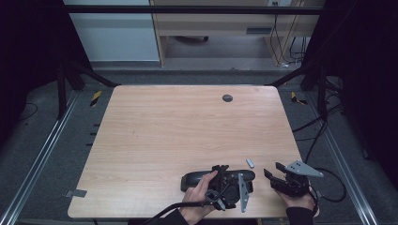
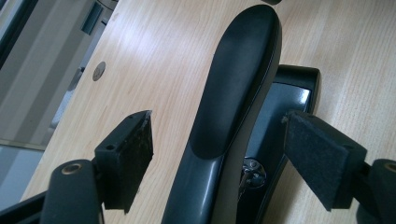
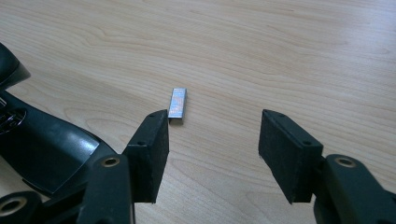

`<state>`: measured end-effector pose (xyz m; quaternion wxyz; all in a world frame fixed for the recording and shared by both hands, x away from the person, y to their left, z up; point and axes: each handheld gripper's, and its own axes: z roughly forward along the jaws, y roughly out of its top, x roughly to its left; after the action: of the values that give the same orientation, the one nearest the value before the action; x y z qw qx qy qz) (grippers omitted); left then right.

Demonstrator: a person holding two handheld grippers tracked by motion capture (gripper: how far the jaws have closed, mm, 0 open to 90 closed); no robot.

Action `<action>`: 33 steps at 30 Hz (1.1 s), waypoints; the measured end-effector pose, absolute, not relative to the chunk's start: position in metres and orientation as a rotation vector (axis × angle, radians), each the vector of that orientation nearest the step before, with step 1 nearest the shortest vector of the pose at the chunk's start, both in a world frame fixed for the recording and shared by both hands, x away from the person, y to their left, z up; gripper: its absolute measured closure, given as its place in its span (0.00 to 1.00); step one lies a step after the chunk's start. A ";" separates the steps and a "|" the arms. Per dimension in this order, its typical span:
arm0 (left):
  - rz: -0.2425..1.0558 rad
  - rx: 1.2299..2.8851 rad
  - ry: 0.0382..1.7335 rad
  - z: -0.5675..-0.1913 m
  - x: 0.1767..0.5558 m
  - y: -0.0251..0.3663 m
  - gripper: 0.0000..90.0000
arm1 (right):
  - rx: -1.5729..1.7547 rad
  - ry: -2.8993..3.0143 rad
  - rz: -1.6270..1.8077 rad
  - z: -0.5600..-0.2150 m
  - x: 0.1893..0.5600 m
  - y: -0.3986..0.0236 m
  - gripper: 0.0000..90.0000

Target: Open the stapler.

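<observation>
A black stapler (image 1: pixel 195 179) lies near the table's front edge, its top arm lifted off its base. In the left gripper view the stapler (image 2: pixel 238 93) runs up the middle, and my left gripper (image 2: pixel 219 123) stands open with one pad on each side of the raised arm, neither touching it. From above, the left gripper (image 1: pixel 220 168) sits over the stapler's right half. A short silver strip of staples (image 1: pixel 250 163) lies just to the right. My right gripper (image 3: pixel 215 126) is open and holds nothing, and the staple strip (image 3: pixel 177 105) lies just beyond its left jaw tip.
The wooden table (image 1: pixel 187 122) has a round grey grommet (image 1: pixel 227 98) near its far edge. Black frame struts stand at both far corners. Cables (image 1: pixel 324 126) trail over the floor on the right. The right gripper (image 1: pixel 273 169) is at the front right corner.
</observation>
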<state>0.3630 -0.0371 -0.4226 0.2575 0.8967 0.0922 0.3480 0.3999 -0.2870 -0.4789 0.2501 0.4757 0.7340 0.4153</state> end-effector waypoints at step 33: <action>1.061 2.496 0.171 -0.441 0.373 -0.061 0.42 | 1.275 2.059 1.164 -0.479 0.399 -0.281 0.63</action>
<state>0.3726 -0.0611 -0.4412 0.2104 0.8979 0.0616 0.3817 0.3988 -0.2811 -0.4792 0.2252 0.4623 0.7466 0.4221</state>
